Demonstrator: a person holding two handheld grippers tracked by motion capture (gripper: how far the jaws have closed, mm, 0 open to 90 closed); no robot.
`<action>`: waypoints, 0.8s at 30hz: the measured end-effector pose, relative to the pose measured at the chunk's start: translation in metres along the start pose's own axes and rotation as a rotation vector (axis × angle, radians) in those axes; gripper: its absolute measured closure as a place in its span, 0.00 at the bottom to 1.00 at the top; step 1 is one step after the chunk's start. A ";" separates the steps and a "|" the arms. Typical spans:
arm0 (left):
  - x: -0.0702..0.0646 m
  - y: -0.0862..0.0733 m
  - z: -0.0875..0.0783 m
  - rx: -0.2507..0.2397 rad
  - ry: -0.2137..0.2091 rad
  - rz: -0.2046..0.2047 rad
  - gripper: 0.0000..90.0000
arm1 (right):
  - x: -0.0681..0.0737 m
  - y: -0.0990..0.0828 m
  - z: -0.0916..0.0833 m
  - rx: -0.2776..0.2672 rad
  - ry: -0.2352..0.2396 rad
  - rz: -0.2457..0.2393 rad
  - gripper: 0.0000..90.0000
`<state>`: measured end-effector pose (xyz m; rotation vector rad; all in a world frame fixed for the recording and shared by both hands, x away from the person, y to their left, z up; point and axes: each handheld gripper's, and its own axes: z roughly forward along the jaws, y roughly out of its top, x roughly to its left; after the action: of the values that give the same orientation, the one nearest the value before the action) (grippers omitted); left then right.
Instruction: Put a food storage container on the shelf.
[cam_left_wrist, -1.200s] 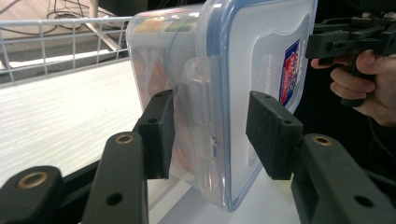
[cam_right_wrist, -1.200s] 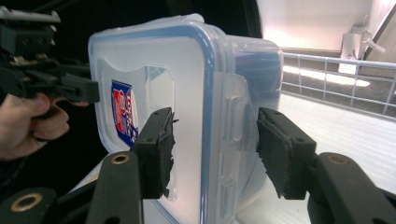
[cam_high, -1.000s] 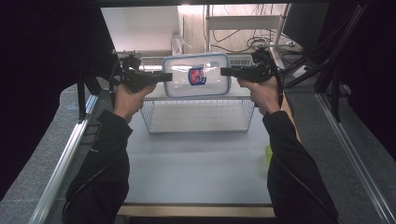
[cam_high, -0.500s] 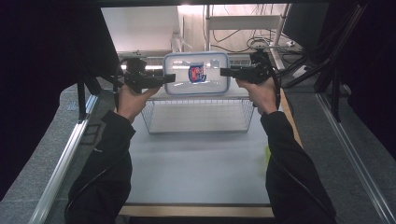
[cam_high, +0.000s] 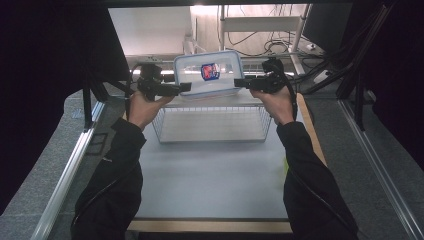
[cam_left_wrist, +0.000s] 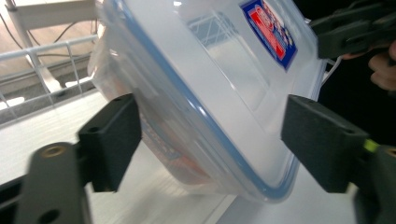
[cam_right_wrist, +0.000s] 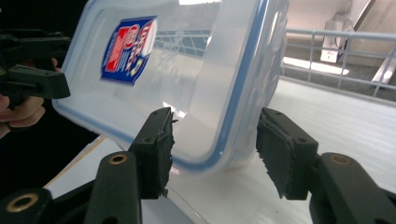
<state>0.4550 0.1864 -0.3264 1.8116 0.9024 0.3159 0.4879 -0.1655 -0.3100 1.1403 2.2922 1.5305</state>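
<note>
A clear plastic container (cam_high: 207, 72) with a blue-rimmed lid and a red and blue label stands tilted on its lower edge on a white surface behind a wire basket (cam_high: 212, 125). My left gripper (cam_high: 187, 87) is at its left end. In the left gripper view the container (cam_left_wrist: 224, 93) lies between the jaws of the left gripper (cam_left_wrist: 215, 135), which have just been opening, and the far pad stands clear of the lid. My right gripper (cam_high: 237, 81) is at the right end. In its own view the right gripper (cam_right_wrist: 212, 149) is shut on the container (cam_right_wrist: 187, 84), across lid and base.
The grey table (cam_high: 210, 175) lies in front of the basket. A wire rail (cam_right_wrist: 336, 37) runs behind the white surface (cam_right_wrist: 327, 121). Cables and a stand crowd the back right. Dark curtains flank both sides.
The container now sits slightly farther back and higher in the high view. Both hands stay almost where they were.
</note>
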 end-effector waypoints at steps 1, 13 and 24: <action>0.000 0.000 0.001 -0.001 0.000 0.005 0.18 | -0.001 -0.001 0.000 -0.002 0.004 0.005 0.51; 0.003 0.000 -0.004 -0.050 0.061 -0.026 0.12 | -0.004 -0.002 -0.006 -0.059 0.008 0.030 0.52; -0.013 -0.023 -0.021 -0.038 0.125 0.051 0.47 | 0.005 -0.016 -0.016 -0.057 -0.037 -0.063 0.69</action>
<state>0.4236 0.1954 -0.3356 1.7973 0.9316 0.4798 0.4686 -0.1766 -0.3144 1.0637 2.2239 1.5281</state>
